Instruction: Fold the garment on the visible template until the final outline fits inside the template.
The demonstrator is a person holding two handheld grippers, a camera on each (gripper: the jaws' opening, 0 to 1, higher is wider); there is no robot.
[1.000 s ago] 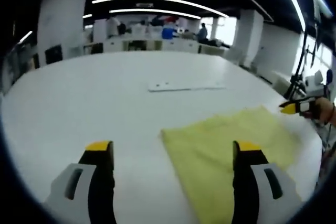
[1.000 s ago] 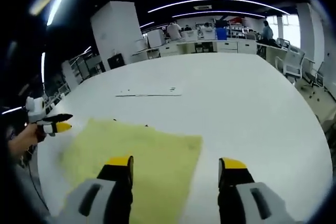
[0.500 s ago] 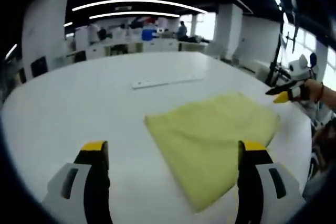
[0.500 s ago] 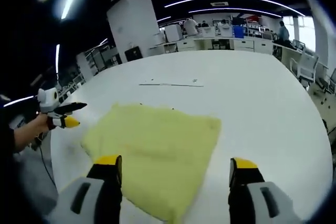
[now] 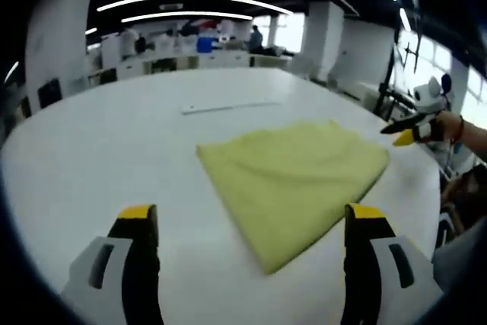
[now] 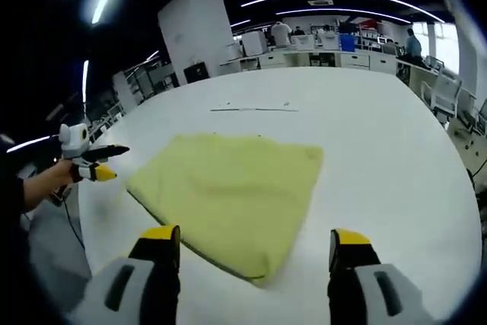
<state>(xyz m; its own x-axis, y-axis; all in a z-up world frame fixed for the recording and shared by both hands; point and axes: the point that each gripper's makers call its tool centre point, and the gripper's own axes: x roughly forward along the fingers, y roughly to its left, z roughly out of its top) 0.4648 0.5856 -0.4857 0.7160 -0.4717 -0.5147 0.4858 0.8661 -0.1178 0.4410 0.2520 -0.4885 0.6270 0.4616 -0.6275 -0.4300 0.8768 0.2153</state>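
The yellow garment [image 5: 293,176] lies folded into a flat four-sided pad on the white table [image 5: 99,150], at twelve o'clock of both spread-jawed, empty claws, left gripper [image 5: 251,222] and right gripper [image 6: 251,243], so folding looks about finished, though I can make out no template outline.

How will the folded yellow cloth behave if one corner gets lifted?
The folded yellow cloth lies flat with soft ripples, so it is likely floppy and would drape. It looks thin, probably light. On the smooth white table it may slide.

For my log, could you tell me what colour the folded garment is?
The garment is plain pale yellow, clearest in the right gripper view.
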